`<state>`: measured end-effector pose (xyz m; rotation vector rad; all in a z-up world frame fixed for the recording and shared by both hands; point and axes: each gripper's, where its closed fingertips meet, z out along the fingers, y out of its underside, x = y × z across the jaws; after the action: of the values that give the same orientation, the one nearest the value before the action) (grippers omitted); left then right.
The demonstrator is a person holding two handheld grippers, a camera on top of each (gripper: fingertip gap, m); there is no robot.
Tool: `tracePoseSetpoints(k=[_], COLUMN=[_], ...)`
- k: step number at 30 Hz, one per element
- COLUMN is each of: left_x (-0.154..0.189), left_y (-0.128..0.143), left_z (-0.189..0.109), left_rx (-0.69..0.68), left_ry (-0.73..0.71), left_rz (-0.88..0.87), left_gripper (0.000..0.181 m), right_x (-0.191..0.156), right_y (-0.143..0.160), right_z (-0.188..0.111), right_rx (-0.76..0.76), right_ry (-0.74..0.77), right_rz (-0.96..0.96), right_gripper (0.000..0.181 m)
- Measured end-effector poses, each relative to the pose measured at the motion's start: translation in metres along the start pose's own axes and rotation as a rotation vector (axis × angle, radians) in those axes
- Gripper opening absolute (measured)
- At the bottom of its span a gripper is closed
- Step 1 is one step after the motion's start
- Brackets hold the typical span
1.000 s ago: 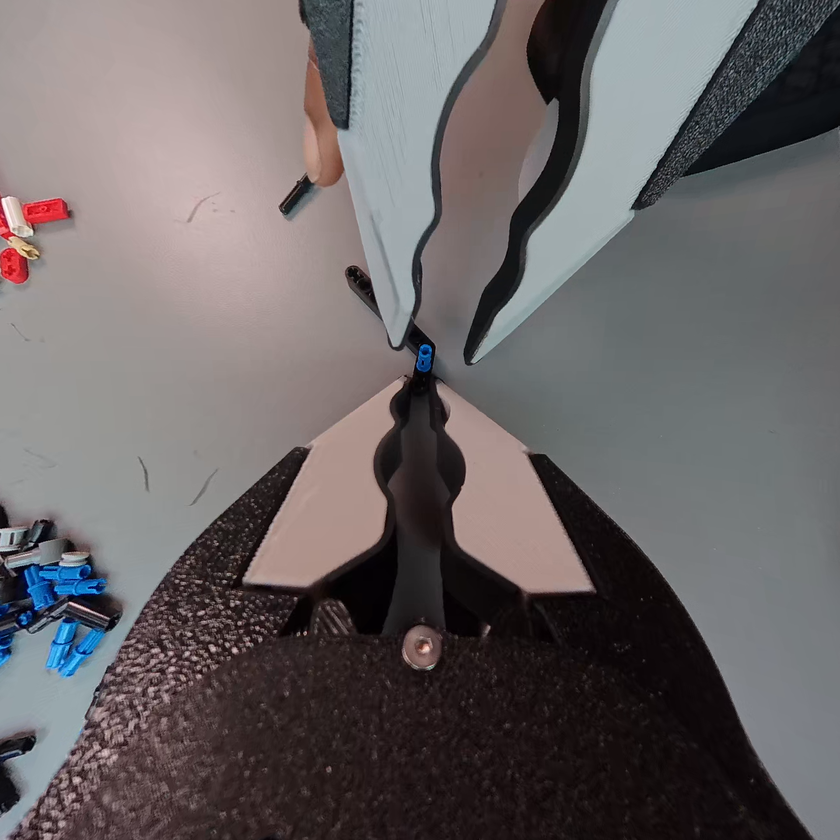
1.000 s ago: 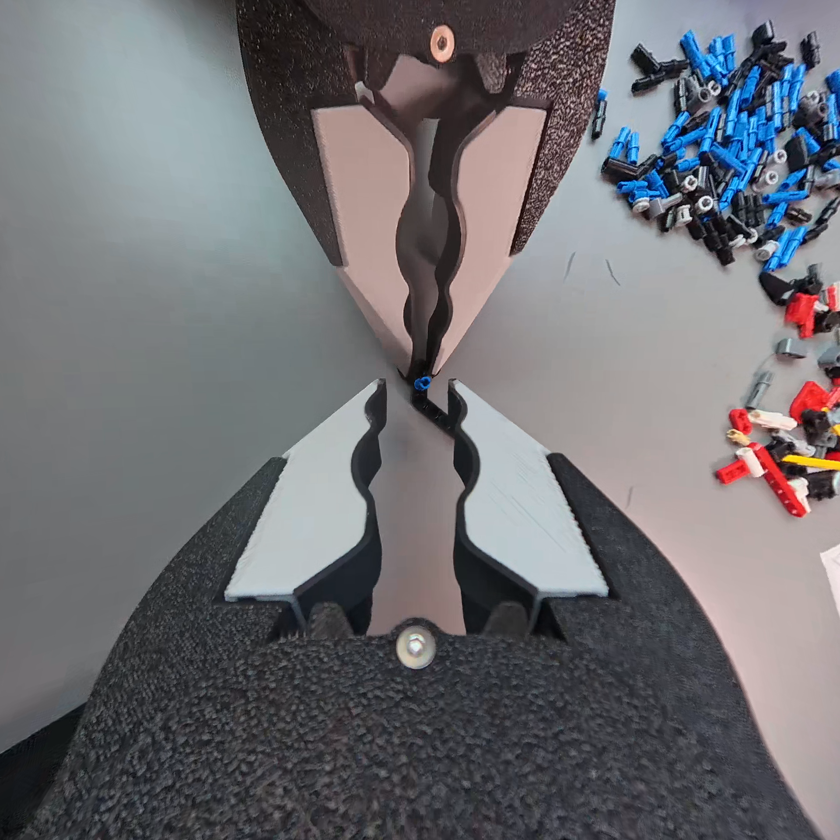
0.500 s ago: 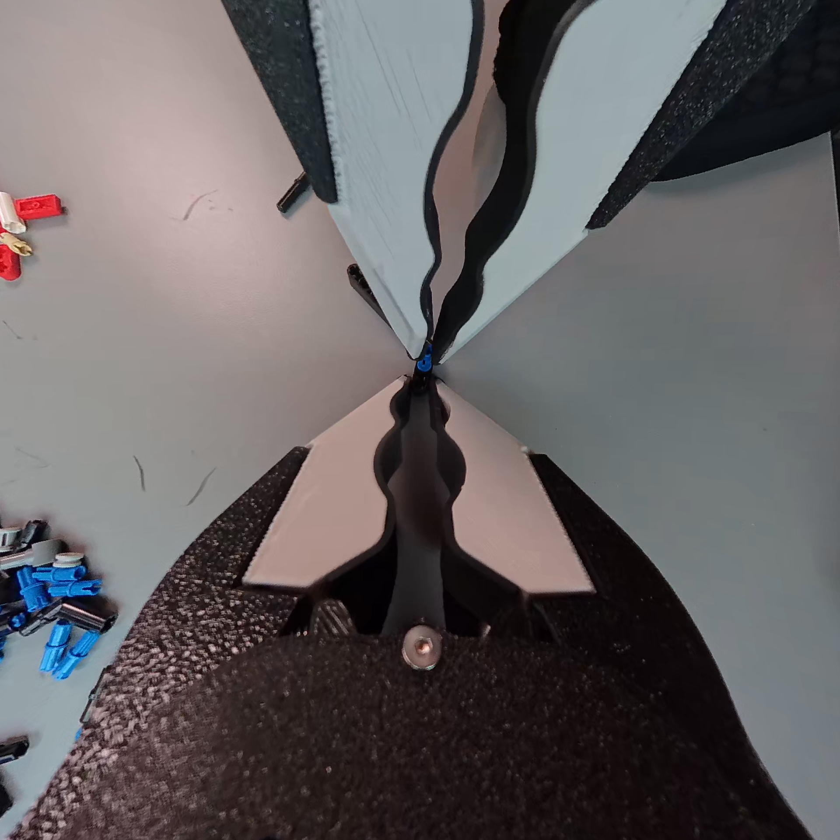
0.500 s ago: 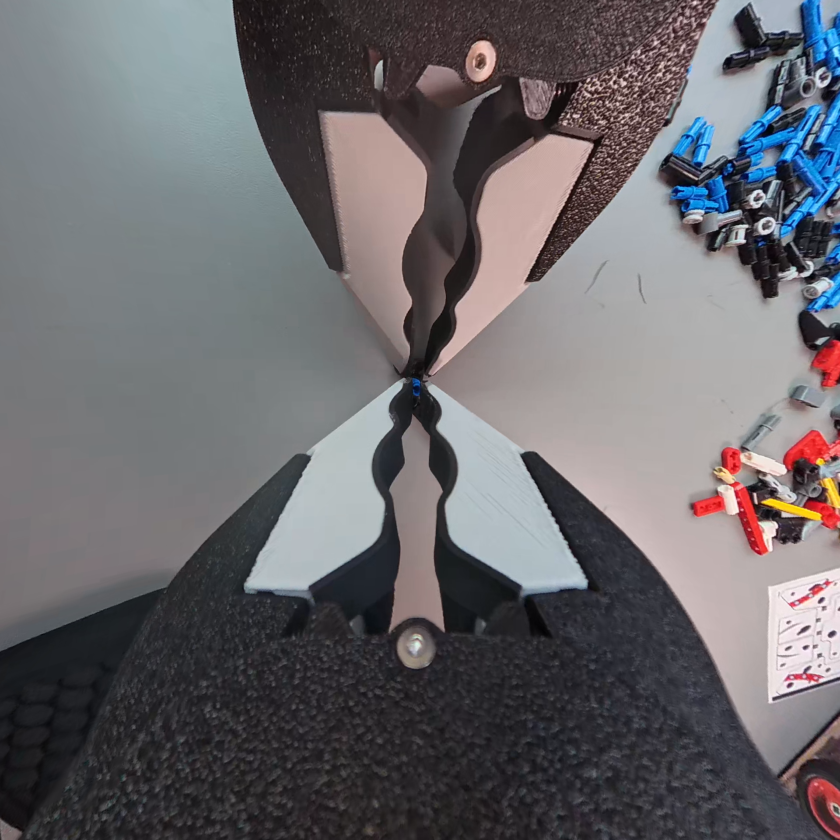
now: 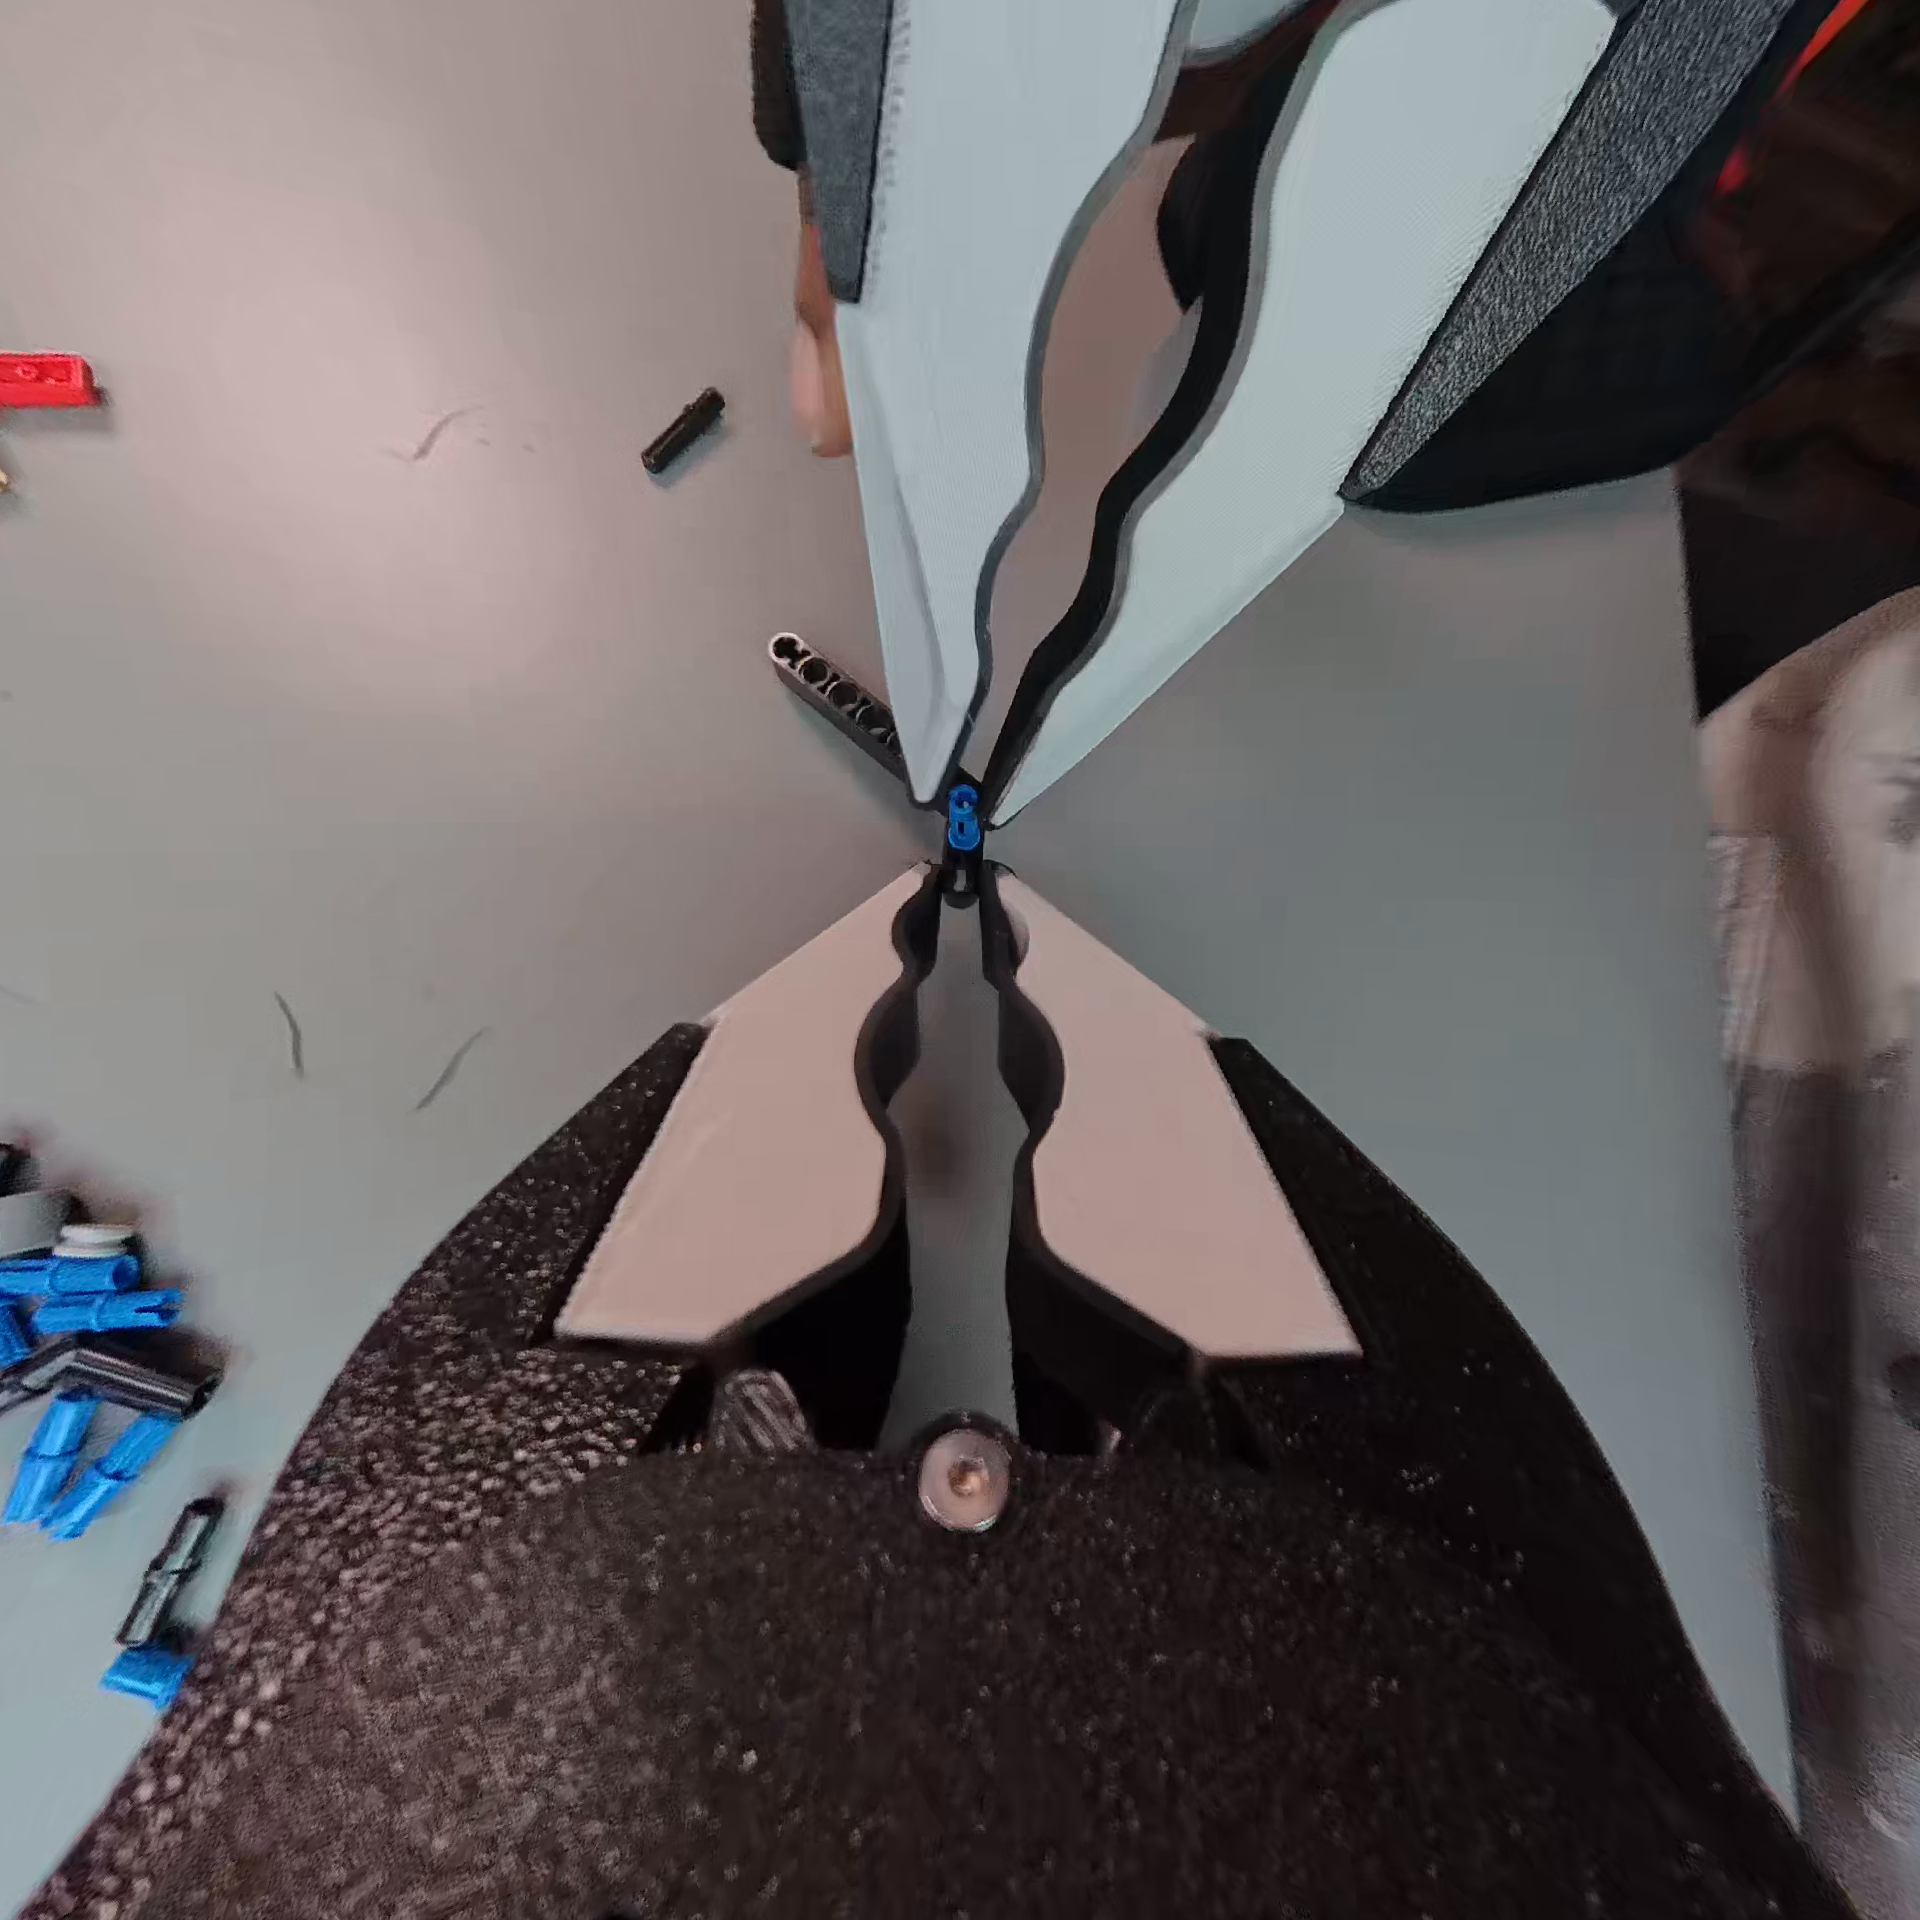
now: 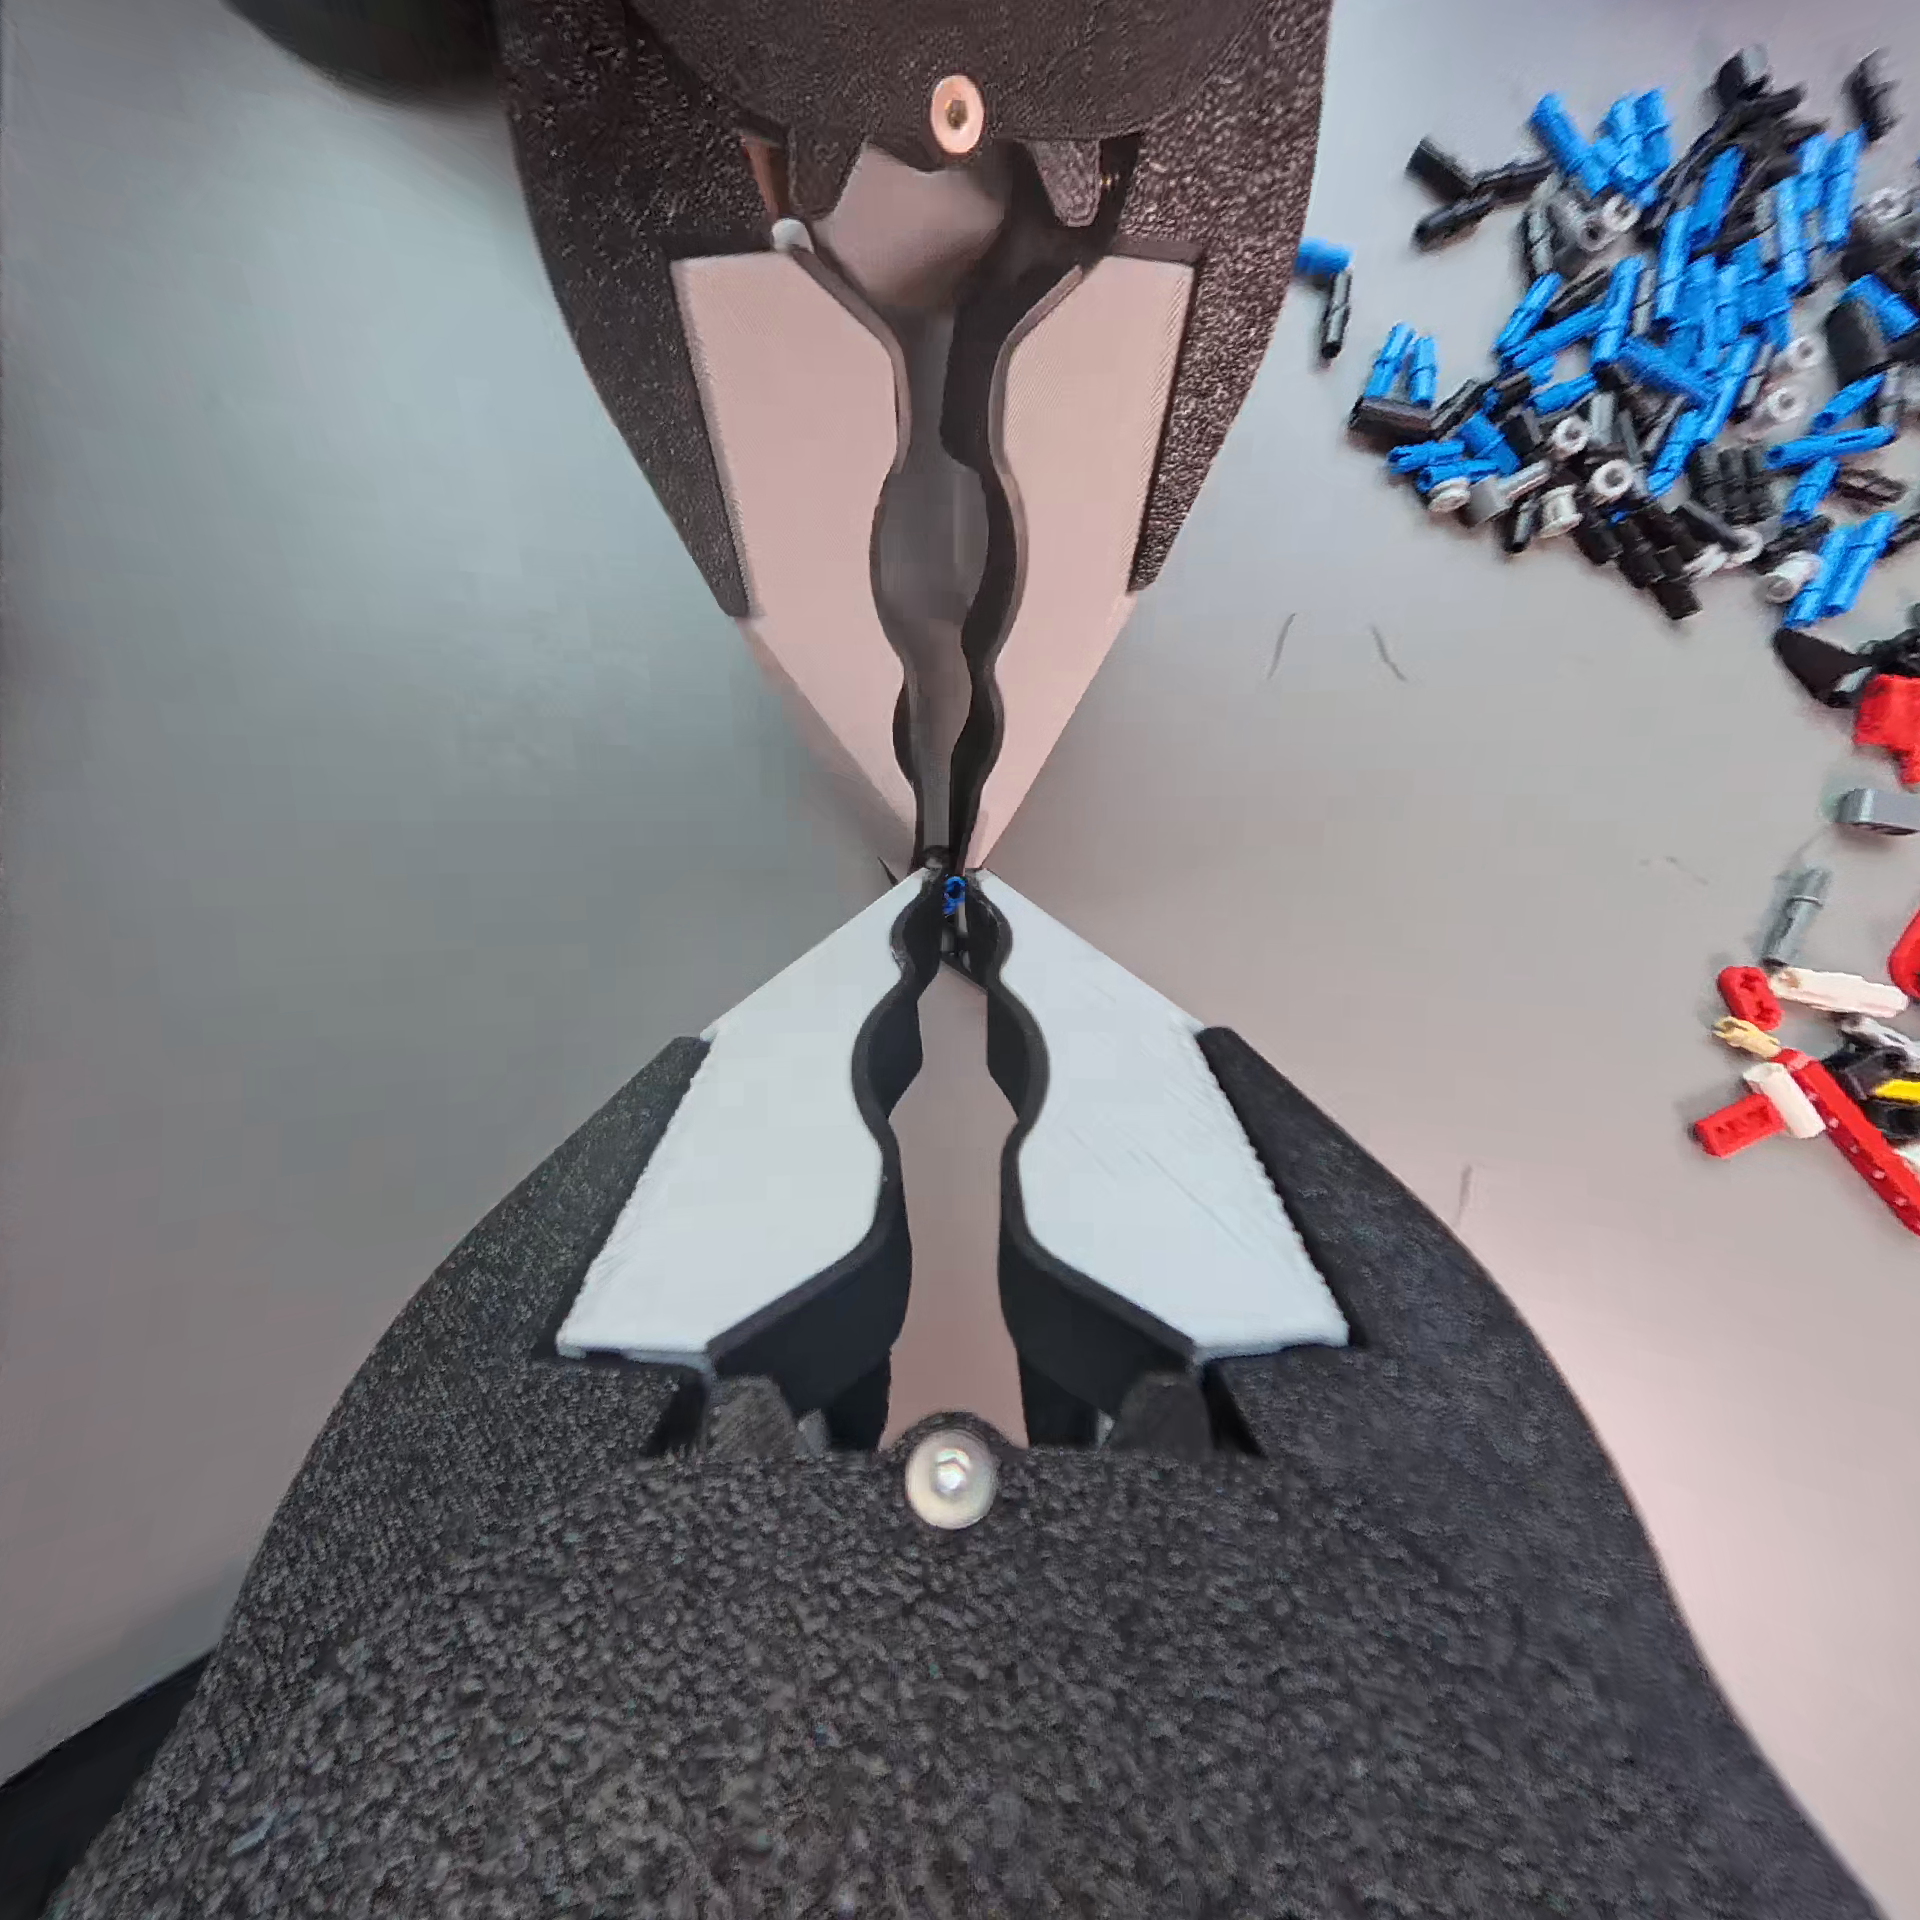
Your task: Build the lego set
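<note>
My left gripper (image 5: 961,878) is shut on one end of a black holed beam (image 5: 836,696), held above the grey table. A small blue pin (image 5: 963,814) sits in that end of the beam. My right gripper (image 6: 951,902) comes in from the opposite side, tip to tip with the left one. Its pale fingers are closed on the blue pin (image 6: 951,894). The right gripper also shows in the left wrist view (image 5: 961,798), where it hides most of the beam. The left gripper also shows in the right wrist view (image 6: 945,857).
A heap of blue, black and grey pins (image 6: 1662,364) lies at the right, with red, white and yellow parts (image 6: 1808,1091) below it. Blue pins (image 5: 83,1382), a loose black pin (image 5: 683,429) and a red piece (image 5: 42,379) lie left. A person's finger (image 5: 821,395) shows behind the right gripper. My two grippers' fingertips are within a few centimetres of each other.
My right gripper was open a second ago and has closed on the blue pin. My left gripper has kept its hold on the beam. Both have shifted a little.
</note>
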<state>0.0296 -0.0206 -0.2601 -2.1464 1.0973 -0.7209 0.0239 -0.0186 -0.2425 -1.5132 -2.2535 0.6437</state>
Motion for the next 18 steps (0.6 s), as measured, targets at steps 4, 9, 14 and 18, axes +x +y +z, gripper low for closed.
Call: tracePoseSetpoints(k=[4, 9, 14, 18], left_x=[0.01, 0.026, 0.044, 0.049], left_y=[-0.023, -0.038, -0.04, -0.04], left_z=[-0.031, -0.053, -0.055, -0.056], left_rx=[0.169, 0.275, 0.273, 0.269], left_ry=[0.221, 0.47, 0.606, 0.646], left_rz=[-0.209, -0.349, -0.39, -0.397], left_gripper=[0.006, 0.006, 0.006, 0.006], right_x=[0.009, -0.002, -0.015, -0.023], right_y=[-0.022, -0.028, -0.038, -0.045], right_z=[-0.032, -0.043, -0.038, -0.036], right_rx=[0.253, 0.281, 0.236, 0.232], right_ry=[0.107, 0.282, 0.327, 0.293], right_rz=[-0.023, -0.253, -0.432, -0.497], right_gripper=[0.033, 0.049, 0.05, 0.03])
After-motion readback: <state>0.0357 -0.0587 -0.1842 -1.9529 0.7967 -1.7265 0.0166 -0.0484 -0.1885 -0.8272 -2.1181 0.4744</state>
